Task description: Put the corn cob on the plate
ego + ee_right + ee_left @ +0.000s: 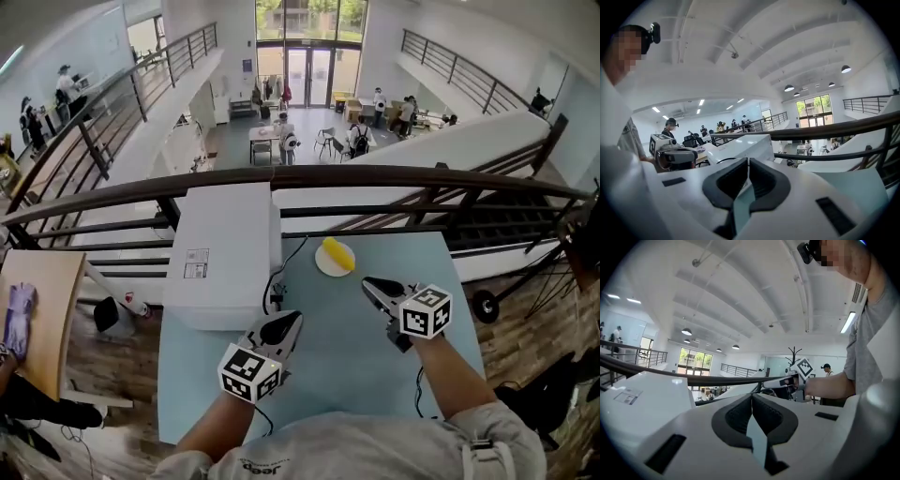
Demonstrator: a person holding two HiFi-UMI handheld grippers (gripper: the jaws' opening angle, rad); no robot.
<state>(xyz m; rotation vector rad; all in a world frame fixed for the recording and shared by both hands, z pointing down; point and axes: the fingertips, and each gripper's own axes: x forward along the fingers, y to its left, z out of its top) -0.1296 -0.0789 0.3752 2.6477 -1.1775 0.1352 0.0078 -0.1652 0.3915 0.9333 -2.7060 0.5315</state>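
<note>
nearest the head camera, grey sleeves (pixel 487 441) and two hands, with the left claw (pixel 287 324) and right claw (pixel 372 285) held above the pale blue bench (pixel 337 375), each pinched together on nothing, pads meeting in both gripper views. farther along the bench, just right of the white box (pixel 225 253) and its black cable (pixel 283 270), yellow corn cob (pixel 338 254) lying on the small white plate (pixel 323 263), apart from both claws. judged finished: cob already where wanted, hence empty claws parked side by side short of the plate, probably to avoid knocking it.
</note>
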